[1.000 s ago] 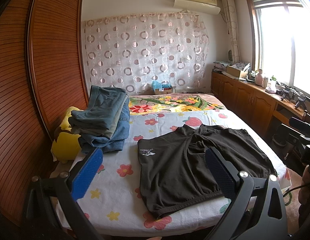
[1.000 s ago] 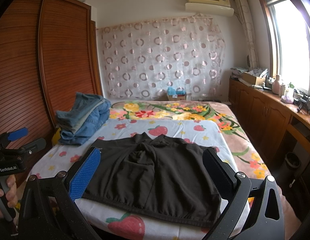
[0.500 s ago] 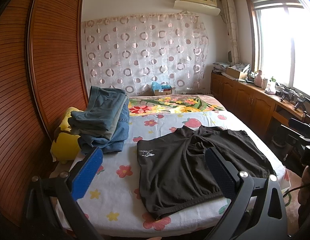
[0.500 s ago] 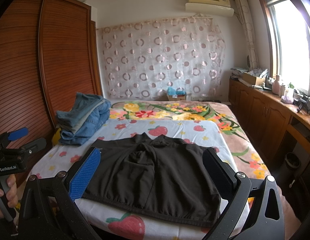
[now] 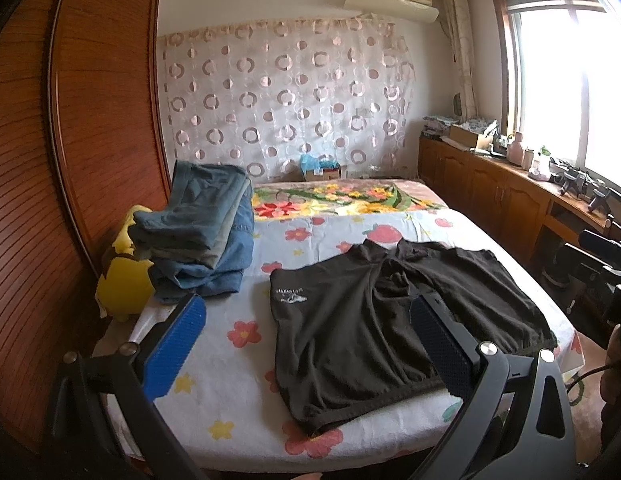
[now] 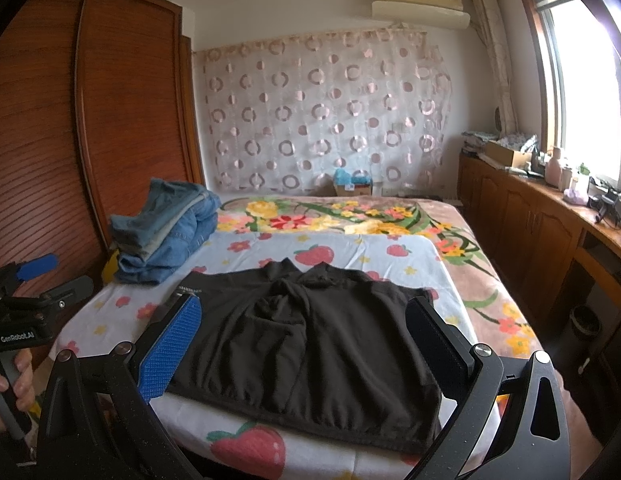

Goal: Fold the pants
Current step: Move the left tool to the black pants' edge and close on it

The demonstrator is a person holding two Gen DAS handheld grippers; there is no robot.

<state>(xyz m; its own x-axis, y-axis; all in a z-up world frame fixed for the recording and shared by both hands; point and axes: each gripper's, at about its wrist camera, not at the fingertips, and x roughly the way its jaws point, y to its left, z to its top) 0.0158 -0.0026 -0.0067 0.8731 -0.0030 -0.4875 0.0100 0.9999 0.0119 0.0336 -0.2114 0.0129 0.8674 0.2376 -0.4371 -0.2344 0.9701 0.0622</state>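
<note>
Dark brown short pants (image 5: pixel 374 320) lie spread flat near the front edge of the bed, waistband toward me, also in the right wrist view (image 6: pixel 310 340). My left gripper (image 5: pixel 306 324) is open and empty, held above the bed's front left, short of the pants. My right gripper (image 6: pixel 302 320) is open and empty, held above the front edge over the pants' waistband. The left gripper also shows at the left edge of the right wrist view (image 6: pixel 26 304), held by a hand.
A stack of folded jeans (image 5: pixel 202 232) sits at the bed's left side by a yellow cushion (image 5: pixel 124 284). A wooden wardrobe (image 5: pixel 50 160) stands left. A wooden counter (image 5: pixel 510 200) with clutter runs along the right under the window. The flowered bedsheet (image 5: pixel 238 364) covers the bed.
</note>
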